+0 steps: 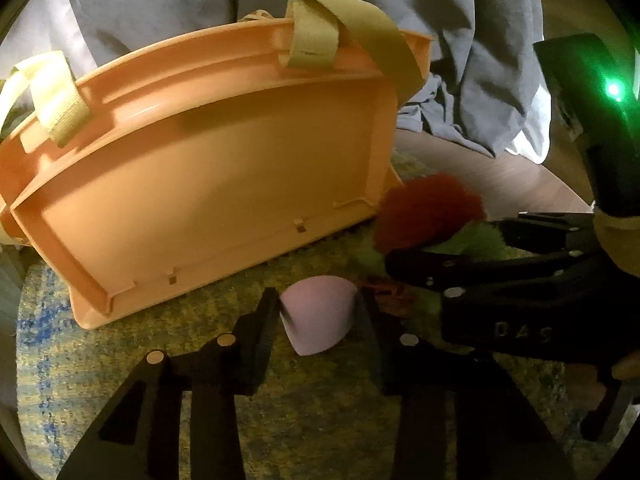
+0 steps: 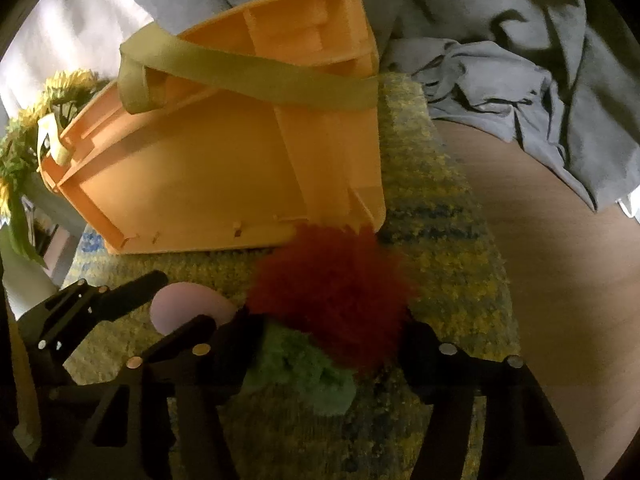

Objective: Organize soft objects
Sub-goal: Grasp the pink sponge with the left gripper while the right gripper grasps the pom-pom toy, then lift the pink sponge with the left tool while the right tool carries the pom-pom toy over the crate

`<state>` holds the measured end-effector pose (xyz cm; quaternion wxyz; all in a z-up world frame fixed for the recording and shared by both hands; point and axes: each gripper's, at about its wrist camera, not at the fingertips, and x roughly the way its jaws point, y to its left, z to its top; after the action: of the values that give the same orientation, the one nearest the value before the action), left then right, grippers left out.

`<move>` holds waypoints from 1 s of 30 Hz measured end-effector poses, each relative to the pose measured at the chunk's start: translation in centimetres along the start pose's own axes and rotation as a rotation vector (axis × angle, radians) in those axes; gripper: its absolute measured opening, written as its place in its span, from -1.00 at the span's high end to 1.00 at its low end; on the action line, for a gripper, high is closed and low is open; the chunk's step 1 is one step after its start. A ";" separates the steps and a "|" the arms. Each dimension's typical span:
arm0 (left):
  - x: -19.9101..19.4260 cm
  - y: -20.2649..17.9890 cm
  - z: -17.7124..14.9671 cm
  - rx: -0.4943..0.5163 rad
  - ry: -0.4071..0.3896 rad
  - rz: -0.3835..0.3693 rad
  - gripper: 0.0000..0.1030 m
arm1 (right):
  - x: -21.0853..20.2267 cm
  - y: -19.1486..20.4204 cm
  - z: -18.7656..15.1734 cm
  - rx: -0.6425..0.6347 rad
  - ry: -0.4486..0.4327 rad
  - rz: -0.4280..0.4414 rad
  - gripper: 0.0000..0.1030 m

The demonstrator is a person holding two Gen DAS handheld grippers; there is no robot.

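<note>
Taking the orange basket (image 1: 208, 184) as the landmark, and going left to right: the basket is lying tipped on its side on the yellow-green rug (image 1: 120, 360), its tan straps (image 1: 376, 32) flopping over the rim, so nothing has gone into it yet as far as these views are showing. Just in front of its lower edge, the left gripper (image 1: 318, 320) is closing around a pink egg-shaped sponge (image 1: 320, 316); its fingers are sitting against both flanks of the sponge, apparently pinching it so it can be lifted from the rug. To the right of that, near the basket's front corner, a red fluffy pompom (image 2: 332, 292) is lying half over a green fluffy one (image 2: 304, 368). The right gripper (image 2: 328, 344) is straddling this pair, jaws partly closed with the fluff bulging between them; whether the pads are really pressing I cannot tell. Both soft things are probably being gathered at once for sorting.
</note>
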<state>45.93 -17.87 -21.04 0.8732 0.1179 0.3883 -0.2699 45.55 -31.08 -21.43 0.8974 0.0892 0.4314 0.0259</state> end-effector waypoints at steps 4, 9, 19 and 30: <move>0.0 0.1 0.0 -0.012 0.005 -0.008 0.28 | 0.3 -0.1 -0.1 -0.008 -0.009 0.004 -0.04; -0.9 0.4 -0.1 -0.037 -0.001 0.008 0.29 | 0.1 0.0 -0.3 -0.031 -0.038 -0.013 0.11; -3.6 1.3 0.2 -0.127 -0.039 0.033 0.30 | -2.4 0.7 -0.5 -0.021 -0.104 -0.031 0.14; -7.7 2.2 0.8 -0.193 -0.108 0.055 0.30 | -6.4 2.2 0.0 -0.032 -0.181 -0.029 0.14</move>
<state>43.43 -13.44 -14.77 0.9071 0.0292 0.3617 -0.2133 41.62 -29.69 -16.06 0.9343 0.0704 0.3494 0.0114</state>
